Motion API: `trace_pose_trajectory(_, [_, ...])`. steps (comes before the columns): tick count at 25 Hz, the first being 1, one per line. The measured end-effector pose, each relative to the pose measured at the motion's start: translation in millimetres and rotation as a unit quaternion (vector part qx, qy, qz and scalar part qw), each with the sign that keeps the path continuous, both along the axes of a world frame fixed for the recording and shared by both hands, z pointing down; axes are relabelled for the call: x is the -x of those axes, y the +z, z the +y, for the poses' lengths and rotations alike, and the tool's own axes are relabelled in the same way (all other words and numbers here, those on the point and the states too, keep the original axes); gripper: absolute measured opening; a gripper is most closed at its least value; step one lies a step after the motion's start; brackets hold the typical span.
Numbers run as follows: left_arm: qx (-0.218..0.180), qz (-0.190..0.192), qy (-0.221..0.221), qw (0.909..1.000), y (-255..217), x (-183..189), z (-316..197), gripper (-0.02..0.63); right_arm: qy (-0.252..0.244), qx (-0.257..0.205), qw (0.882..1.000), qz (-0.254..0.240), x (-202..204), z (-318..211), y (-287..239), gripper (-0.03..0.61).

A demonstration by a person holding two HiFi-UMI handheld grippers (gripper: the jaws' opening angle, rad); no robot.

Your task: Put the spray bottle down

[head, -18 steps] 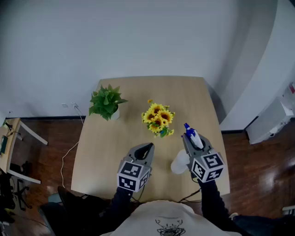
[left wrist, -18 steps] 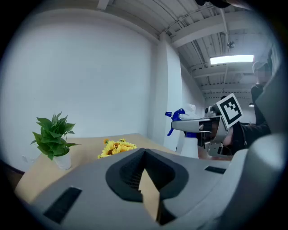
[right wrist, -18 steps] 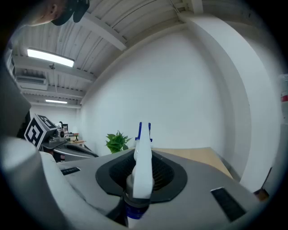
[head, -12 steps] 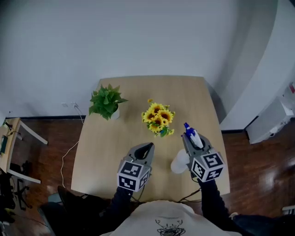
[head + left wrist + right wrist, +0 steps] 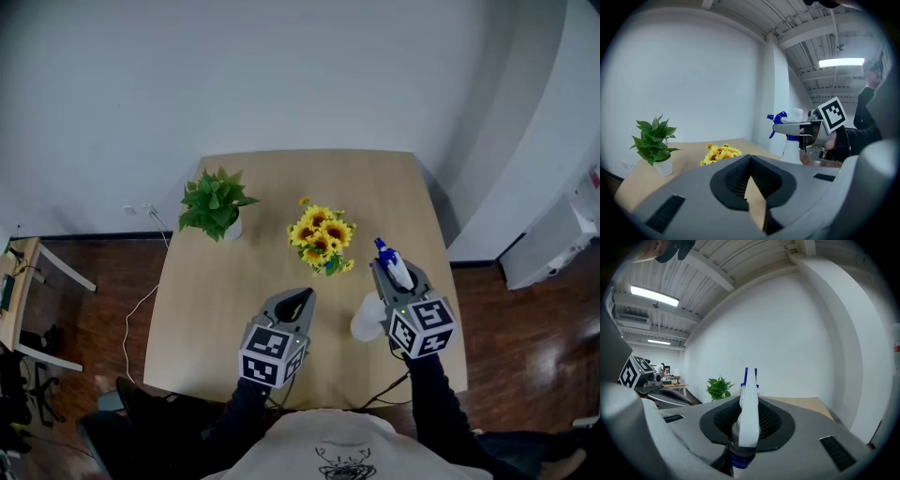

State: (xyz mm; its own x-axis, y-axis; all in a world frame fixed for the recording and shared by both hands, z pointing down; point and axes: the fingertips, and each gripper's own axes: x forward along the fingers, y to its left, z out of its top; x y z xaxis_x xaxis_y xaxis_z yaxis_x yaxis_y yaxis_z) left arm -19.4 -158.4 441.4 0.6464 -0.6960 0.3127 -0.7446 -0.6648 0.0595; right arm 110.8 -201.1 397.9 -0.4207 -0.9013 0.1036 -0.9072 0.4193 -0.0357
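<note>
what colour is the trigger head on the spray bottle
Blue trigger head on the white spray bottle; clearest in the left gripper view.

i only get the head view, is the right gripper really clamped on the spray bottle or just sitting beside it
observer: Clamped. In the right gripper view the right gripper has its jaws closed on the neck of the spray bottle, with the white trigger head standing up between them.
operator: ok and is the left one carrying anything
observer: No. In the left gripper view the left gripper has its jaw tips together and nothing between them.
operator: is the bottle tipped over at all
observer: The left gripper view shows it from the side and it stands upright. Its base is hidden behind the left gripper's own body, so I can't tell whether it touches the table.
</note>
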Motion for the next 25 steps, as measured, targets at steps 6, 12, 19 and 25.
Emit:
trace_pose_trajectory(6, [0.001,-0.003,0.003,1.0000,1.0,-3.3,-3.3,0.017,0.015,-0.010,1.000,0.014,-12.6,-29.5,-0.7,0.057])
trace_pose_trajectory(12, [0.003,-0.004,0.005,1.0000,3.1,-5.8,-6.8,0.017,0.034,-0.020,0.999,0.026,-22.9,-64.5,4.8,0.057])
trace_pose_trajectory(19, [0.007,-0.006,0.004,0.9999,7.1,-5.8,-15.2,0.017,0.048,-0.040,0.997,0.053,-30.0,-116.8,6.8,0.057])
trace_pose_trajectory(25, [0.014,-0.009,0.002,0.9999,11.9,-3.6,-22.5,0.017,0.055,-0.047,0.995,0.063,-30.1,-150.3,10.2,0.057])
